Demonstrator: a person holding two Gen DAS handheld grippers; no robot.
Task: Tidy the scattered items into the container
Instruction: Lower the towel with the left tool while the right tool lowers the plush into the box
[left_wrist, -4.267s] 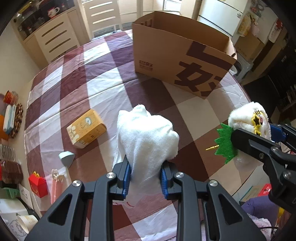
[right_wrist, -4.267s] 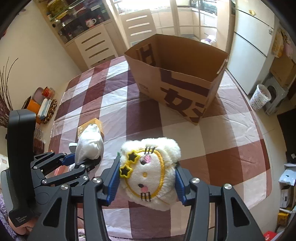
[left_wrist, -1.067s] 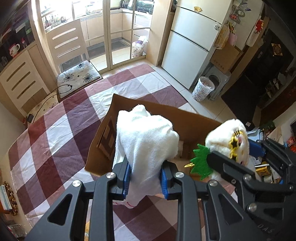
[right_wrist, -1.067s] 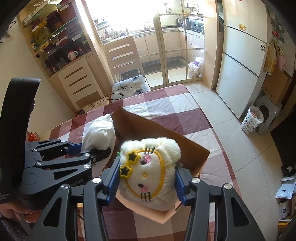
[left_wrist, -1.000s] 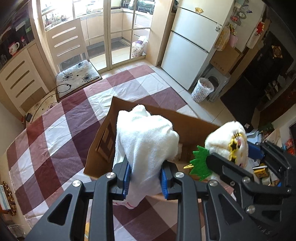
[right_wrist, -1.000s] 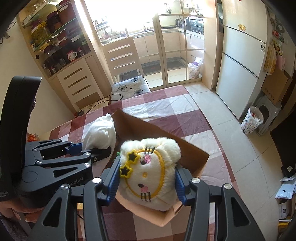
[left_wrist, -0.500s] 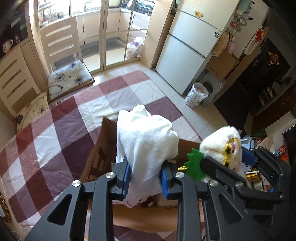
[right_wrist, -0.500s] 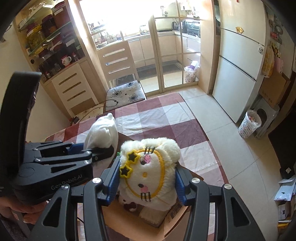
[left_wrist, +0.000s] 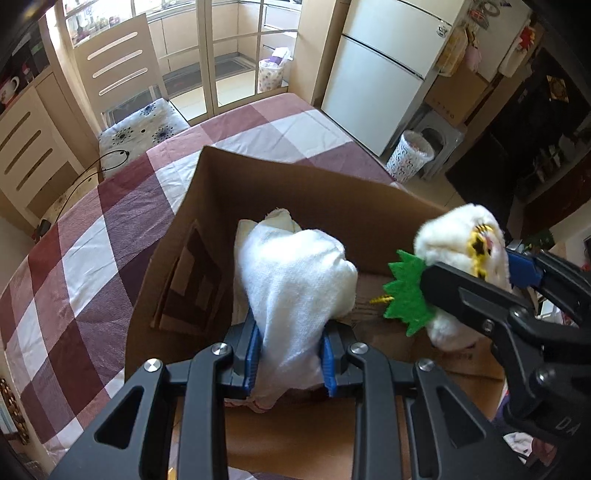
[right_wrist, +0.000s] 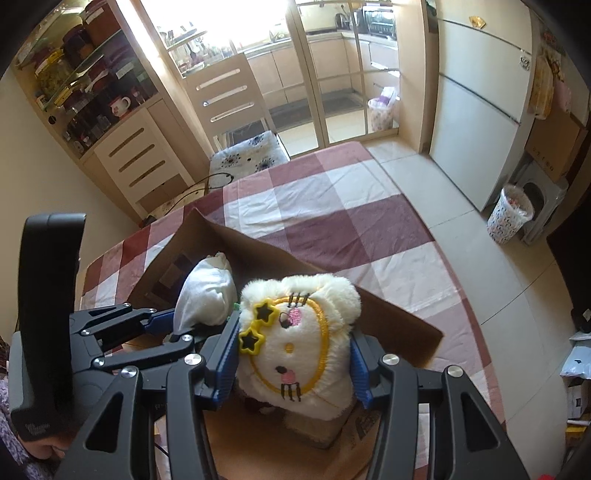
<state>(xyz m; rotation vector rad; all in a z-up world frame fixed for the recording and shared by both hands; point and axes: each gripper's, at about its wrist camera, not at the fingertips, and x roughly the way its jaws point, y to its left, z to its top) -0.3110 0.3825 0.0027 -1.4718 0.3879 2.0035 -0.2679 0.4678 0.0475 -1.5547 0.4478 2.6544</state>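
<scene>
Standing open on the checked tablecloth (left_wrist: 110, 221): one cardboard box (left_wrist: 295, 192). Hanging over its inside: one white plush toy (right_wrist: 299, 339) with star glasses, being squeezed by the right gripper (right_wrist: 291, 369), and one white cloth (left_wrist: 295, 284), being pinched by the left gripper (left_wrist: 290, 354), both clamped tight.

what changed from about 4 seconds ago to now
Both grippers carried their loads from low over the table to above the open cardboard box, then dipped toward its inside. Unchanged: the left gripper stays shut on the white towel, the right gripper on the plush toy; nothing released.
</scene>
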